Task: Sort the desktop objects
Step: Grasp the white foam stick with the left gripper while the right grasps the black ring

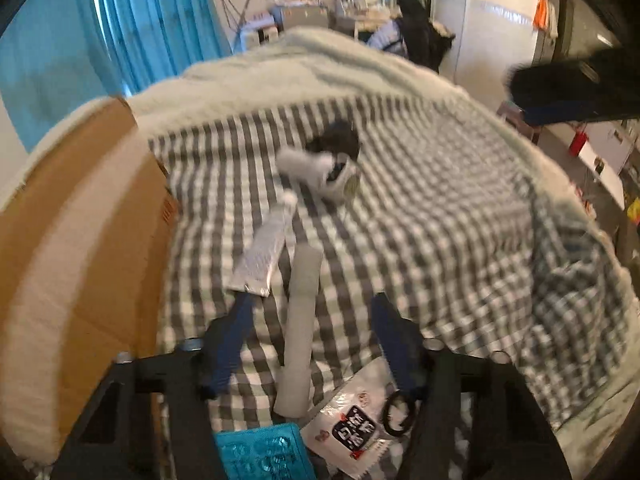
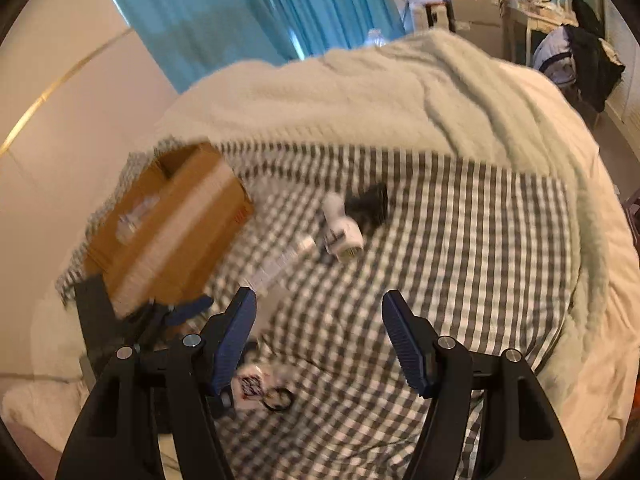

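Observation:
Small objects lie on a checked cloth (image 1: 420, 216). My left gripper (image 1: 312, 304) is open low over a grey roll (image 1: 300, 328), which lies between its fingers. A silver tube (image 1: 262, 252) lies just ahead to the left. A white packet (image 1: 352, 428), a black ring (image 1: 398, 414) and a teal item (image 1: 264, 452) lie under the gripper. A white and black gadget (image 1: 332, 160) lies farther off. My right gripper (image 2: 320, 312) is open and empty, higher above the cloth (image 2: 460, 240). It sees the tube (image 2: 280, 264), gadget (image 2: 348, 220), packet (image 2: 250, 386) and ring (image 2: 278, 400).
An open cardboard box (image 1: 80, 240) stands on the left of the cloth, also in the right wrist view (image 2: 168, 224). A pale blanket (image 1: 300, 68) covers the far part of the bed. Blue curtains and furniture stand behind. The left gripper's body (image 2: 120, 320) shows by the box.

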A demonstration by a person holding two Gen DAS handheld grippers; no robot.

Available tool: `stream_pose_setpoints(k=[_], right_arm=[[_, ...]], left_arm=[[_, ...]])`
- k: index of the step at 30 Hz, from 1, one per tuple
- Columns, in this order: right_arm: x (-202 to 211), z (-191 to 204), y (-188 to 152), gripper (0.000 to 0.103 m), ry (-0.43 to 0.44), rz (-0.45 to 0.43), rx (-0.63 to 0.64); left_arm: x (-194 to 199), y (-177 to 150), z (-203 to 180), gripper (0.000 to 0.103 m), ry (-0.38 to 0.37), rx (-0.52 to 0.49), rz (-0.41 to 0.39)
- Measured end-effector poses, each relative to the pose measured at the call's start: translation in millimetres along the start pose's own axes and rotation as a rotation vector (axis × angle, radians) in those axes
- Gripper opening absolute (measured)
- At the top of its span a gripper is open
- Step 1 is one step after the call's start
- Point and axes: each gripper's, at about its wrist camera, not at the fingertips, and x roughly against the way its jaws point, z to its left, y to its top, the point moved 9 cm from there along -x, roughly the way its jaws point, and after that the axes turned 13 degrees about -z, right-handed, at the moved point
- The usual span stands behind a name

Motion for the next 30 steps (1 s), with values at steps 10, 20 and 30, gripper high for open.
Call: stream_pose_setpoints(k=[10, 20, 30], right_arm=[[-59.6, 21.5, -105.6, 0.065, 0.113, 0.265, 0.102], [-99.6, 35.8, -165.4, 0.049, 0.075, 0.419, 0.129], [-105.7, 40.2, -178.1, 0.002, 0.015, 0.433, 0.193]], left_arm=[[-12.2, -21.4, 13.2, 0.000, -0.018, -0.001, 0.041], [11.9, -13.7, 28.7, 0.000, -0.021, 0.046, 0.019], [5.9, -30.9, 25.7, 0.002, -0.024, 0.060, 0.092]])
